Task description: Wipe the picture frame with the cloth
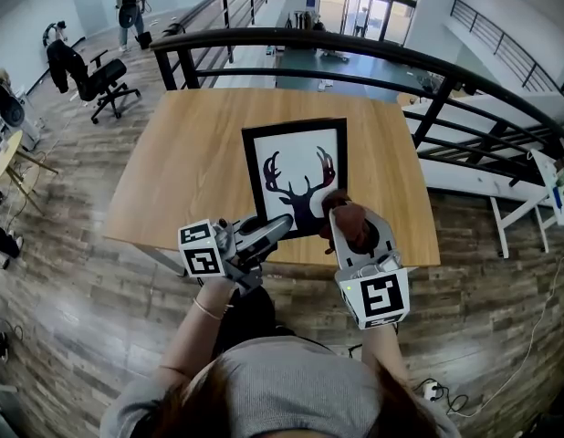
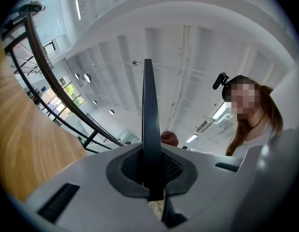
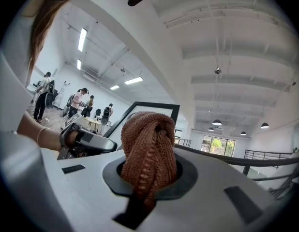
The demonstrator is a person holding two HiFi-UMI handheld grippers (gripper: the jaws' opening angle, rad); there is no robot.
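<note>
A black picture frame (image 1: 296, 167) with a deer silhouette stands on the wooden table (image 1: 191, 153), seemingly tilted up from it. My left gripper (image 1: 280, 226) is shut on the frame's near lower edge. In the left gripper view the frame's thin dark edge (image 2: 148, 120) runs straight up between the jaws of that gripper (image 2: 150, 173). My right gripper (image 1: 341, 210) is shut on a bunched brown knitted cloth (image 1: 350, 222) at the frame's lower right corner. In the right gripper view the cloth (image 3: 149, 149) fills the jaws, with the frame (image 3: 161, 108) just behind and the left gripper (image 3: 89, 141) to its left.
A black metal railing (image 1: 355, 48) curves behind the table. An office chair (image 1: 95, 76) stands at the far left and white desks (image 1: 501, 181) at the right. People stand far off. The near table edge (image 1: 291, 258) lies just under both grippers.
</note>
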